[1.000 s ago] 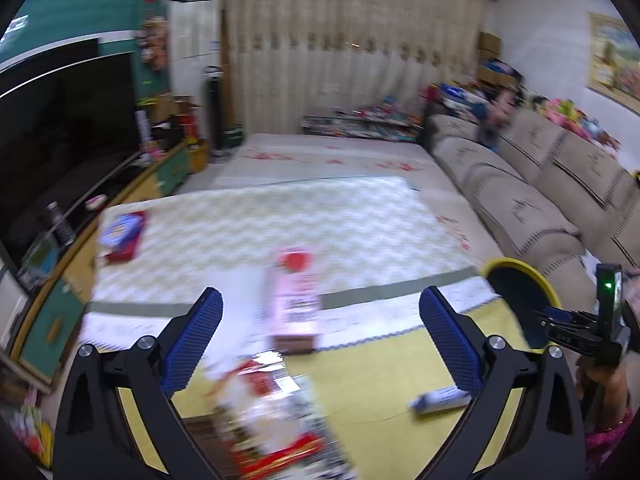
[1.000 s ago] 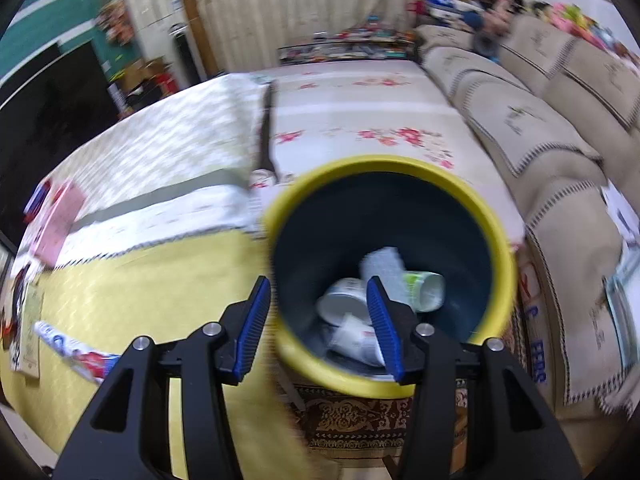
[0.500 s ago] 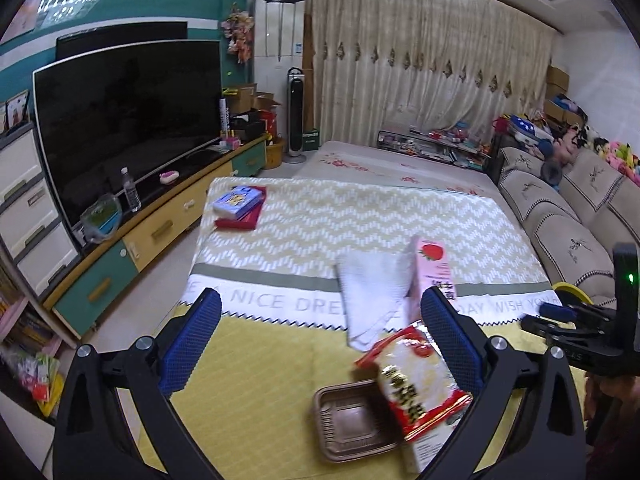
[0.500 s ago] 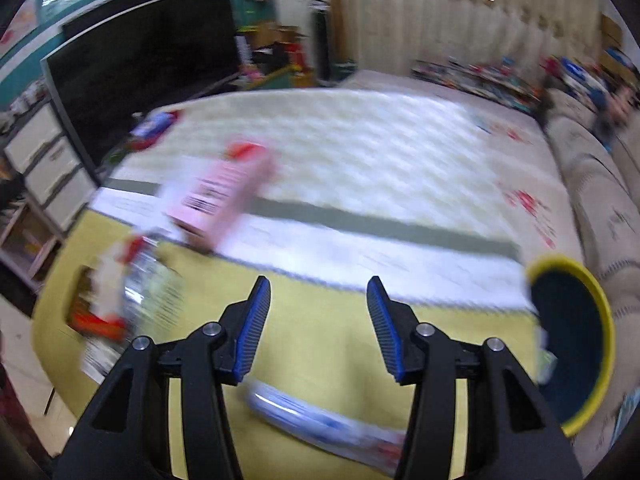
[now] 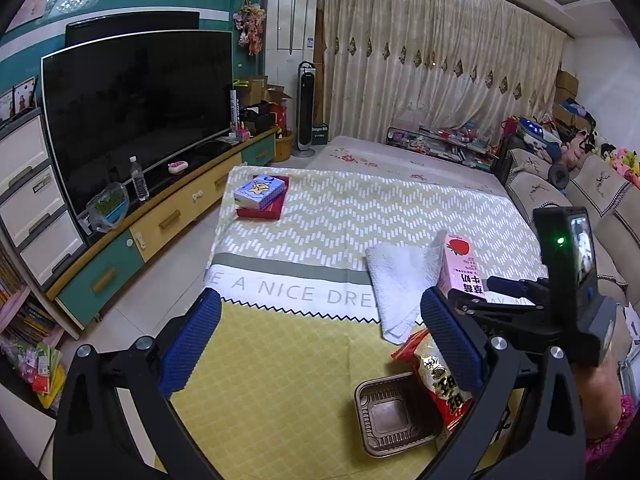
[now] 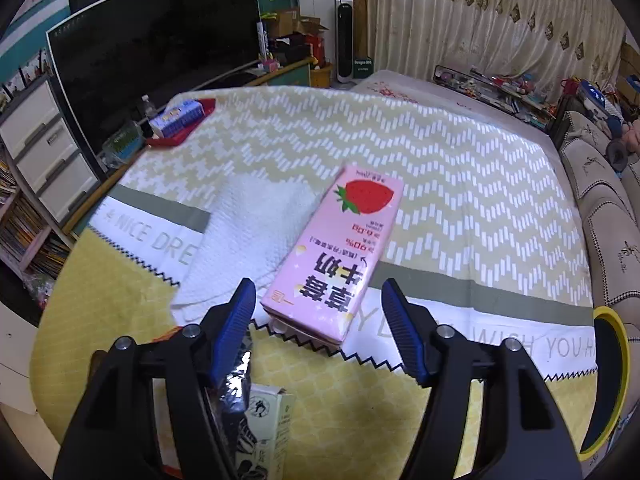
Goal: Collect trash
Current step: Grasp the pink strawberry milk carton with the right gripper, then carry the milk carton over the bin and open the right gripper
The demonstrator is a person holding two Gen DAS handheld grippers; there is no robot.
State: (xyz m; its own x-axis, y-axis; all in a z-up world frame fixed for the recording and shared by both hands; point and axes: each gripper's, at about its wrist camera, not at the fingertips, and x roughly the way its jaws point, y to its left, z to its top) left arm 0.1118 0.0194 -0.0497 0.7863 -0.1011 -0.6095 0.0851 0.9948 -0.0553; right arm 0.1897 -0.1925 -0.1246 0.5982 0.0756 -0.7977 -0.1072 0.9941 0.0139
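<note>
The right gripper [image 6: 318,330] is spread wide and empty, lined up on the near end of the pink strawberry milk carton [image 6: 334,254], which lies flat with one edge on the white towel [image 6: 248,236], on the patterned cloth of the table [image 6: 460,184]. The jaws are set on either side of the carton's narrow width, not yet touching, so a grasp across the short side is judged to be the step in hand. The yellow-rimmed bin [image 6: 608,380] is seen at the right edge of the table, near enough for a short carry.

The left gripper [image 5: 320,344] is also wide and empty, held back over the yellow near part of the cloth, probably kept clear of the right one. Other trash is left waiting at near right: a red snack bag [image 5: 440,380] overlapping a brown plastic tray [image 5: 388,420]. A small printed box [image 6: 264,428] is seen below the right gripper. A blue box on a red one [image 5: 262,196] lies far left; whether trash cannot be told.
</note>
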